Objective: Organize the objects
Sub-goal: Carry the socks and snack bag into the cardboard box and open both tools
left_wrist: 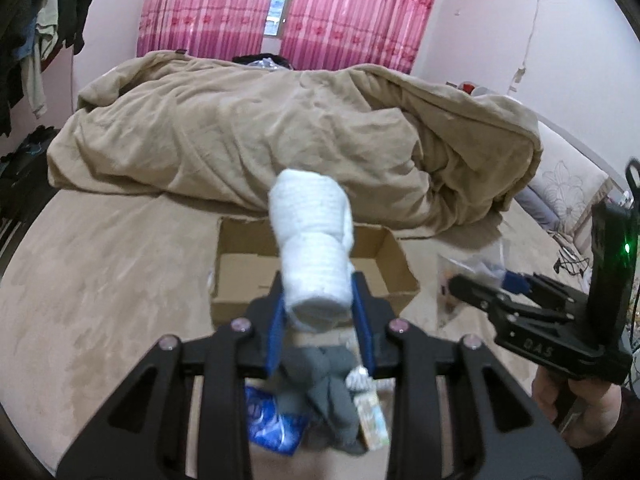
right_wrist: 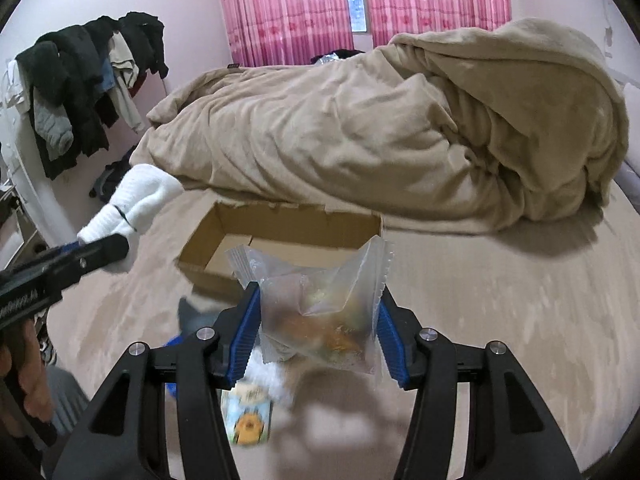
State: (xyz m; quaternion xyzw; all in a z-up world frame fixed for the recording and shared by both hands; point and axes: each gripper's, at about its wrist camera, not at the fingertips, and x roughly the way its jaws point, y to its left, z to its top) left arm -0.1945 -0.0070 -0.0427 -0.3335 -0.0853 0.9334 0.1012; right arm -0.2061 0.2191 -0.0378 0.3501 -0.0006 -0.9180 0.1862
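Observation:
My left gripper [left_wrist: 320,312] is shut on a rolled white sock [left_wrist: 310,240] and holds it up in front of an open cardboard box [left_wrist: 394,252] on the bed. The sock also shows in the right wrist view [right_wrist: 136,200]. My right gripper [right_wrist: 318,320] is shut on a clear plastic snack bag [right_wrist: 320,304], held above the bed near the box [right_wrist: 280,224]. Below the left gripper lie a grey sock [left_wrist: 324,384], a blue packet [left_wrist: 268,420] and a small carton [left_wrist: 374,416]. The carton also shows in the right wrist view [right_wrist: 248,412].
A bunched beige duvet [left_wrist: 280,128] fills the far half of the bed behind the box. Pink curtains [left_wrist: 340,4] hang at the back wall. Clothes hang on a rack [right_wrist: 80,92] to the left of the bed.

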